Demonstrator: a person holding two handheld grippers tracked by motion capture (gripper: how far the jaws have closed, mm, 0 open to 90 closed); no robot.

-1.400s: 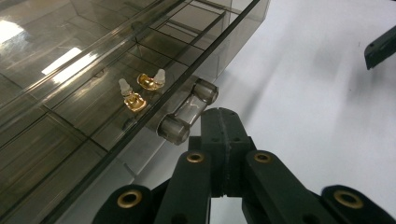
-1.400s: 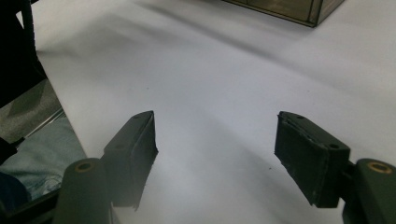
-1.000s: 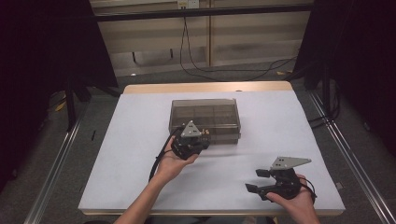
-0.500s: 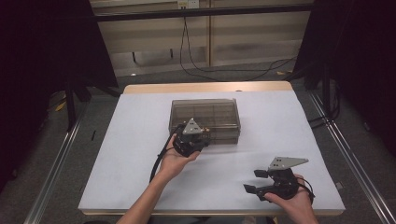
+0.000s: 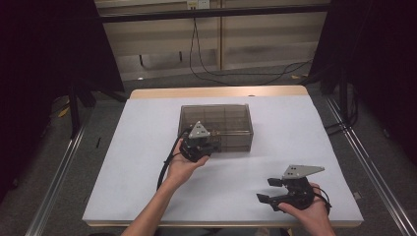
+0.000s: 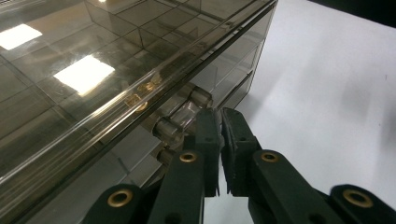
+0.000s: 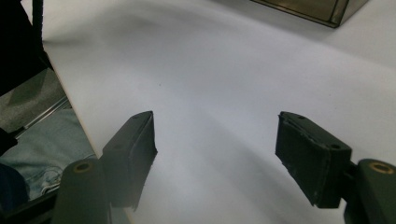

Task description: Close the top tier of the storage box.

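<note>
left hand-held gripper (image 6: pixel 219 122) nearly closed, at box latch (image 6: pixel 180 116)

1. This looks like a lab or recording room, not a home.
2. The desk (image 5: pixel 147 162) has a plain white top with a bare wooden edge at the far side.
3. Dark curtains (image 5: pixel 44 73) hang at both sides of it.
4. Black cables (image 5: pixel 206 69) trail down the pale panelled wall (image 5: pixel 270 44) and across the grey floor (image 5: pixel 39 196).
5. Metal rails (image 5: pixel 54 182) run along the floor on either side of the desk.
6. A black bar (image 5: pixel 211 12) crosses above the far end.
</note>
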